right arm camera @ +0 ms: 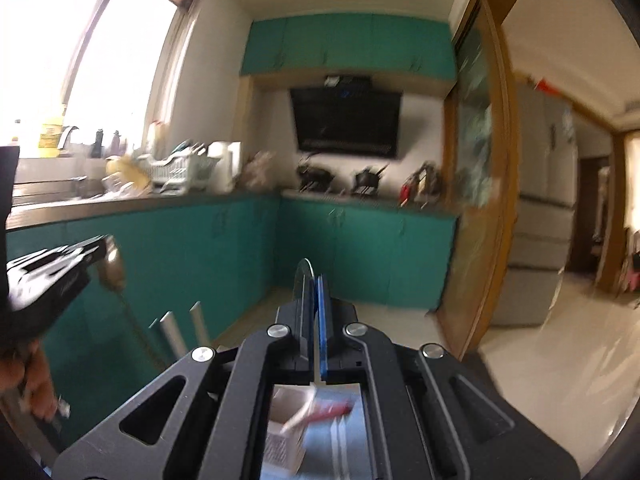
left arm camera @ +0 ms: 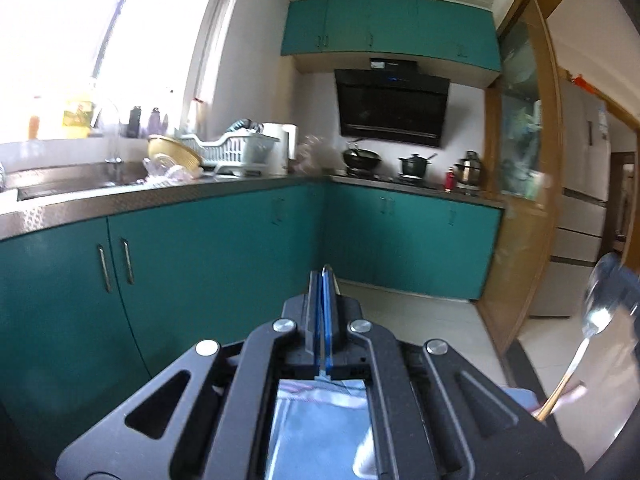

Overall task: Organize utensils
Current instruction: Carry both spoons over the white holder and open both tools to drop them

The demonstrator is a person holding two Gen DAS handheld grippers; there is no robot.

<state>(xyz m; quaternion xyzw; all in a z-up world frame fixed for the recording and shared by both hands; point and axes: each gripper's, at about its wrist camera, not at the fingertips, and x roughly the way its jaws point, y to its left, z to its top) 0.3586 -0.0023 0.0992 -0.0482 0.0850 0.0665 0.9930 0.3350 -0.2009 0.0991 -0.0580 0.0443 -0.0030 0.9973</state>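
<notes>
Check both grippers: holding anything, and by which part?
Left gripper is shut on a dull metal spoon, right gripper on a shiny silver spoon with gold handle. Each pinches the bowl; the handles hang below.

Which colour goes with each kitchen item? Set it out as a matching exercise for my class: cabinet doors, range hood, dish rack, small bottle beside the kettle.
Things:
1. cabinet doors
2. range hood
3. dish rack
4. small bottle

Colours:
a. white
b. red
c. teal
d. black

Pairs: 1-c, 2-d, 3-a, 4-b
</notes>
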